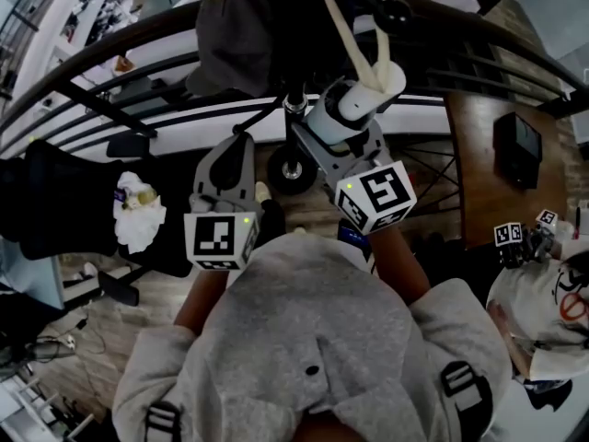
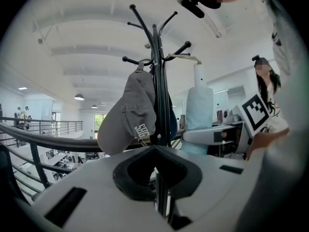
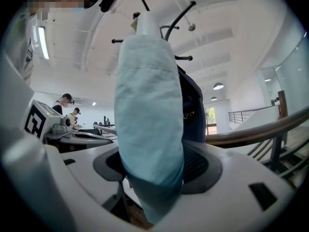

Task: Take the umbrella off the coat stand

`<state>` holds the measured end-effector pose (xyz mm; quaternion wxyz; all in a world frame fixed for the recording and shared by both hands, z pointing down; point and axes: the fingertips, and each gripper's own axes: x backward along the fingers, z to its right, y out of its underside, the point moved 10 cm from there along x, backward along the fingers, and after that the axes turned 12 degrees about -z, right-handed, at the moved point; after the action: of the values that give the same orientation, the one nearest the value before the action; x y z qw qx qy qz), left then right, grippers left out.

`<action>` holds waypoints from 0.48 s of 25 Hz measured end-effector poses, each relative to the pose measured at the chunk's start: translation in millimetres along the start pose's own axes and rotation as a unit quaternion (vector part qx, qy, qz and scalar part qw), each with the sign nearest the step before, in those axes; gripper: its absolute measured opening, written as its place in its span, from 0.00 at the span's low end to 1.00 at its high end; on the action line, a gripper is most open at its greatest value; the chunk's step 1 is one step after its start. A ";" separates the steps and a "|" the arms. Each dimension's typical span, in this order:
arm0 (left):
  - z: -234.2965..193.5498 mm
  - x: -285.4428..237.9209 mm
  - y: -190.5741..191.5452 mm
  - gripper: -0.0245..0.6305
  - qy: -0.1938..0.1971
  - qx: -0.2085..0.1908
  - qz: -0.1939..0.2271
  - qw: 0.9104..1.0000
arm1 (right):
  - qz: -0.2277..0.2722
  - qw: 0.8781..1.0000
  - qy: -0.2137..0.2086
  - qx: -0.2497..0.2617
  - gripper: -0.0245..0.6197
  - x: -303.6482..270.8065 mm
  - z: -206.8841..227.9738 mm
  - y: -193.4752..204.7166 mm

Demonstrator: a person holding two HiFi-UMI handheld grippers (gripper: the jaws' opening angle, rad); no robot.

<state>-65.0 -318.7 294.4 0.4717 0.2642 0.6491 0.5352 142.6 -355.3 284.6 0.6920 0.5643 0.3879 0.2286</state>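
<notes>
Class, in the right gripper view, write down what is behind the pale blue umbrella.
Behind the umbrella a dark navy hanging item shows at its right edge, and the coat stand's hooks fan out above. The stand's pole is covered by the umbrella.

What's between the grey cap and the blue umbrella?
The coat stand's black pole and a dark blue hanging item, in the left gripper view.
</notes>
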 end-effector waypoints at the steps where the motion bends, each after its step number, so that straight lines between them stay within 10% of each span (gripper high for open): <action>1: 1.4 1.5 -2.0 0.06 0.003 0.000 0.001 1.000 | 0.004 1.000 0.000 0.001 0.50 3.9 -1.8 -1.8; 12: 19.4 9.0 -15.7 0.06 0.025 -0.006 0.015 1.000 | 0.058 0.998 0.002 0.025 0.50 50.1 -17.3 -30.3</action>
<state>-48.9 -306.9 277.0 0.4488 0.2573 0.6533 0.5527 155.0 -314.9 240.6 0.6627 0.6022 0.3616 0.2597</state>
